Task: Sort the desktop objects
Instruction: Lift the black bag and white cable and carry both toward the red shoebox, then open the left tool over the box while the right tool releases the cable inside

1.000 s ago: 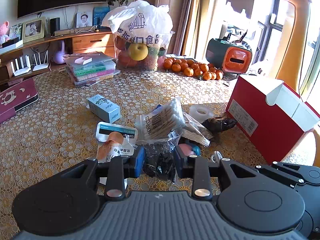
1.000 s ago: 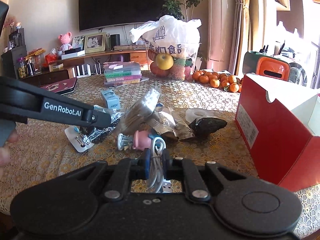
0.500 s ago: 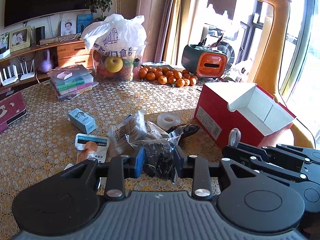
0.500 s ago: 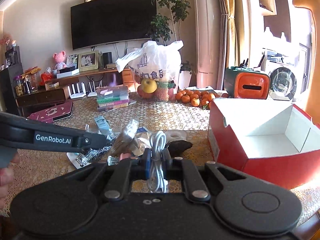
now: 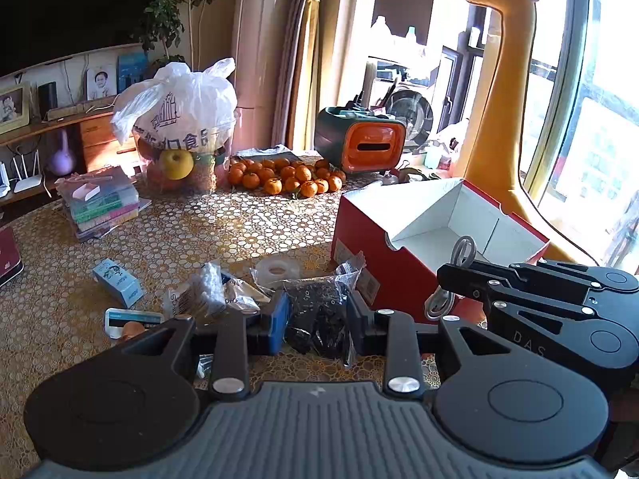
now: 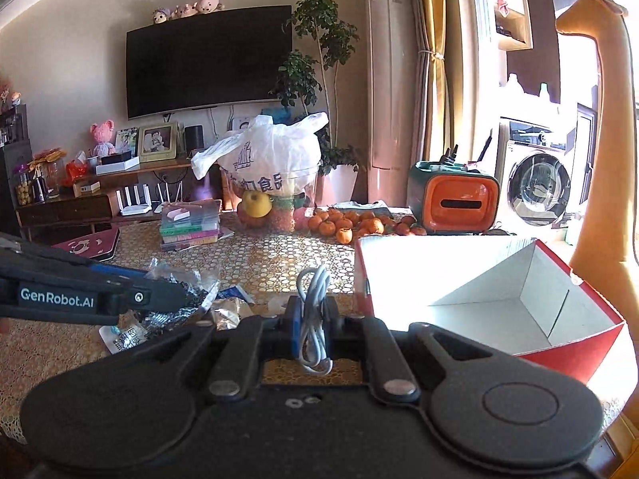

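Both grippers raised (left gripper (image 5: 317,319) bag (image 5: 319,311), right gripper (image 6: 313,319) cable (image 6: 313,307)).

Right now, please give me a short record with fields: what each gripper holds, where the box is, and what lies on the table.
left gripper: shut on clear plastic bag of small black items
right gripper: shut on coiled white cable
open red cardboard box with white inside: on table, right of both grippers, nothing visible inside
patterned tablecloth: roll of clear tape, small blue carton
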